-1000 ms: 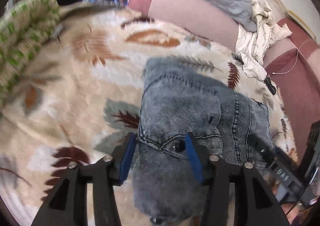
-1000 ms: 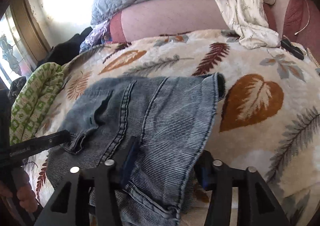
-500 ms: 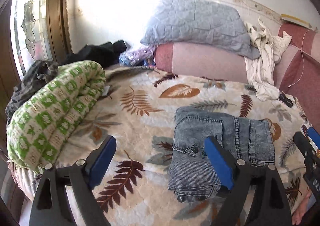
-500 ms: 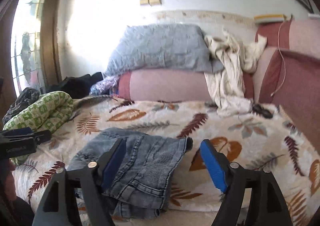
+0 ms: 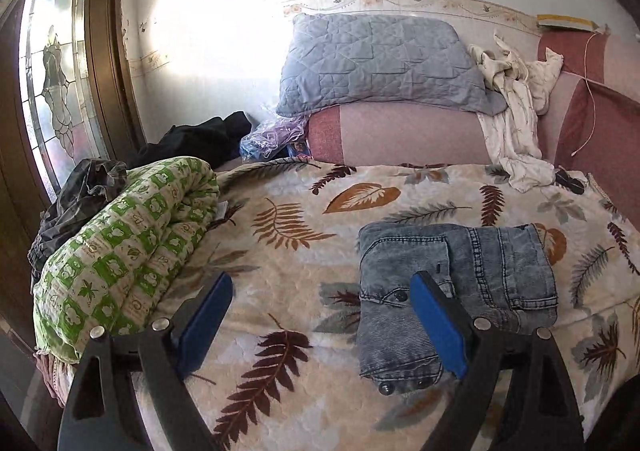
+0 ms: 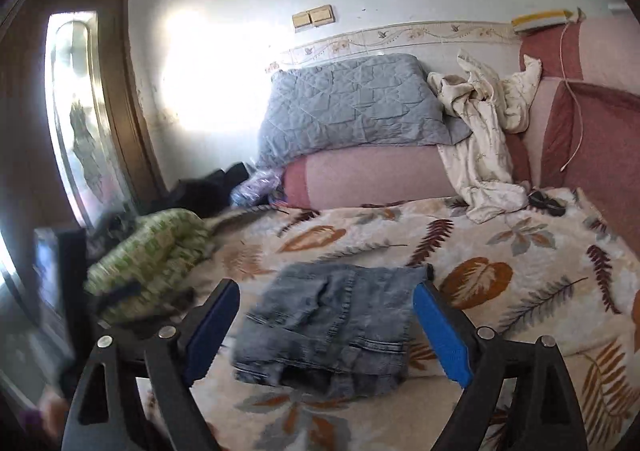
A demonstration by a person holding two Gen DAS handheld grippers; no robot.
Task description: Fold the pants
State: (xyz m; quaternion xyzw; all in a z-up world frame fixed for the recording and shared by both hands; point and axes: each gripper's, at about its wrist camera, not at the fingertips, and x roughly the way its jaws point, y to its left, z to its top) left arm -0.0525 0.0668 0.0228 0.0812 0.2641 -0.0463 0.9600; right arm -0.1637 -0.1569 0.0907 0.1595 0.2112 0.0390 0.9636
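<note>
Both claws hang empty: the left claw spread wide, the right claw opening. Folded jeans lie on the bed near its front edge; denim looks heavy, floppy, best pinched at thick seams.

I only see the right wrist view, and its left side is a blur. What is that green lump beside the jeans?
Observer: A bundled green quilt with a checked print, lying apart from the jeans.
Operator: Anything behind it?
Observer: A crumpled dark grey garment, on the door side.
Operator: And the other gripper?
Observer: The left gripper is open and holds nothing.
</note>
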